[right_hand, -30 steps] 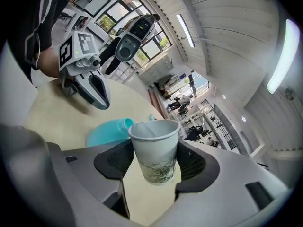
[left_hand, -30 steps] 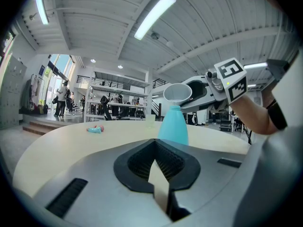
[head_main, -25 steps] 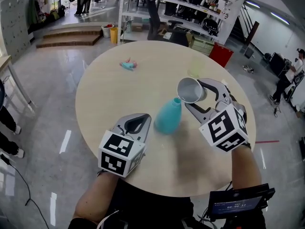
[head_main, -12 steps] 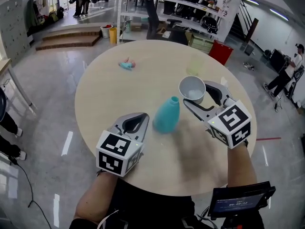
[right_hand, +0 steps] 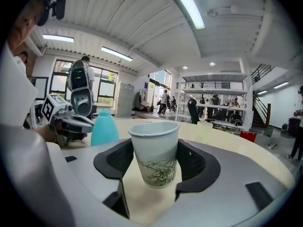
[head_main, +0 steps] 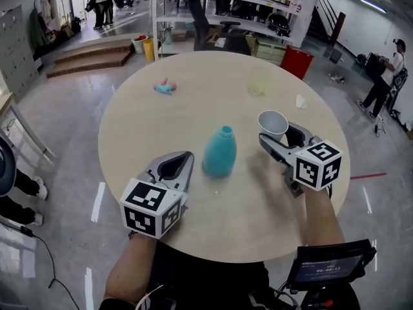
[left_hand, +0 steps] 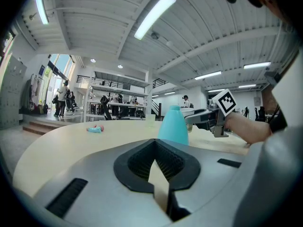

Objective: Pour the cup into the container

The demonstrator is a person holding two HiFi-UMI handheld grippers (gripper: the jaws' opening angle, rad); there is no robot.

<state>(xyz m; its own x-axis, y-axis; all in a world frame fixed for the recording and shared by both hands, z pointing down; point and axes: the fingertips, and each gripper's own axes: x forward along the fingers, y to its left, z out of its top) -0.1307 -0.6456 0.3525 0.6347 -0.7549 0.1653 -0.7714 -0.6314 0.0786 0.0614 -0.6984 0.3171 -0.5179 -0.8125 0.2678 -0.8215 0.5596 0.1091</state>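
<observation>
Right gripper view: right gripper (right_hand: 155, 156) pinched the cup (right_hand: 154, 138) upright, frame centre. Left gripper (head_main: 189, 155) pressed together, empty, beside bottle (head_main: 219, 152).

Teal bottle (head_main: 219, 152) mid-table, small toy (head_main: 162, 87) far side, tabletop (head_main: 193, 115) open between

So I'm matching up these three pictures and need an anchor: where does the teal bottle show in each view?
Head view: the bottle stands upright mid-table, left of the cup.
Left gripper view: the bottle is at centre, just beyond the jaws.
Right gripper view: the bottle is at the left, behind and left of the held cup.
Shared landmark: the round table under it in all three.
</observation>
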